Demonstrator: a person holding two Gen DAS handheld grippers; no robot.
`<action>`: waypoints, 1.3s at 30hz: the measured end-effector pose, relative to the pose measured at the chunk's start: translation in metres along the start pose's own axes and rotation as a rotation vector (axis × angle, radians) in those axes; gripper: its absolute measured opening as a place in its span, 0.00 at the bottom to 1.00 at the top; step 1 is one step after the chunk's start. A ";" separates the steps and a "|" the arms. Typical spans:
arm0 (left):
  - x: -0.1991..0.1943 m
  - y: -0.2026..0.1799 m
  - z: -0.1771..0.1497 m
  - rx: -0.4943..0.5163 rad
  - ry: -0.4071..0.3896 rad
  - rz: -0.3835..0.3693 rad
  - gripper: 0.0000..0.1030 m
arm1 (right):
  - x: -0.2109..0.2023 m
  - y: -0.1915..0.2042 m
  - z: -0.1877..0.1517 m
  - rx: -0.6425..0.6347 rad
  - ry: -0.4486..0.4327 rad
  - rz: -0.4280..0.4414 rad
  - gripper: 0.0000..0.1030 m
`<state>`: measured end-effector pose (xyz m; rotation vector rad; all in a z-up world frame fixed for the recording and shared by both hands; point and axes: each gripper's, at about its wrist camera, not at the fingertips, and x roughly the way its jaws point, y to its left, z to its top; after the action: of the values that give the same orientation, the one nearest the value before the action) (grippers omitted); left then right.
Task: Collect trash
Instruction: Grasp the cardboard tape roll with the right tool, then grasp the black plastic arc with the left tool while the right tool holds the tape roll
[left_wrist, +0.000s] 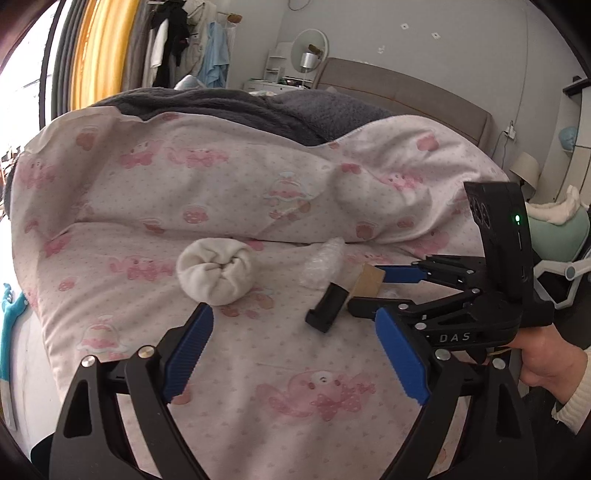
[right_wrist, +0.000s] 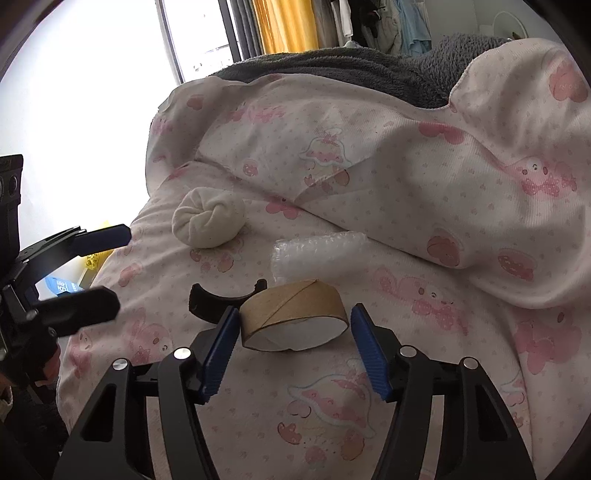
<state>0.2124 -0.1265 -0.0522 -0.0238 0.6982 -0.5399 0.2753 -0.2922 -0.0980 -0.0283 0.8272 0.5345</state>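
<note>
A cardboard tape core lies on the pink-patterned bed cover, between the fingers of my open right gripper; the fingers do not touch it. A wad of bubble wrap lies just behind it, and a black plastic clip to its left. In the left wrist view my open left gripper hovers over the cover, near a rolled white sock ball. The clip, bubble wrap and core lie right of it, with the right gripper around the core.
A grey fleece blanket lies beyond the folded cover. A headboard, dresser and hanging clothes stand at the back. A chair stands at the right. The bed edge drops off at the left.
</note>
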 end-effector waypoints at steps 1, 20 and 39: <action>0.002 -0.002 0.000 0.007 0.004 -0.005 0.87 | 0.000 0.000 0.000 0.001 -0.001 0.002 0.57; 0.046 -0.038 0.005 0.101 0.058 -0.037 0.70 | -0.043 -0.036 -0.007 0.060 -0.090 0.005 0.56; 0.087 -0.031 0.009 0.086 0.161 -0.006 0.38 | -0.057 -0.052 -0.017 0.064 -0.086 0.006 0.56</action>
<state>0.2589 -0.1966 -0.0923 0.0989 0.8316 -0.5810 0.2564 -0.3668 -0.0784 0.0562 0.7601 0.5113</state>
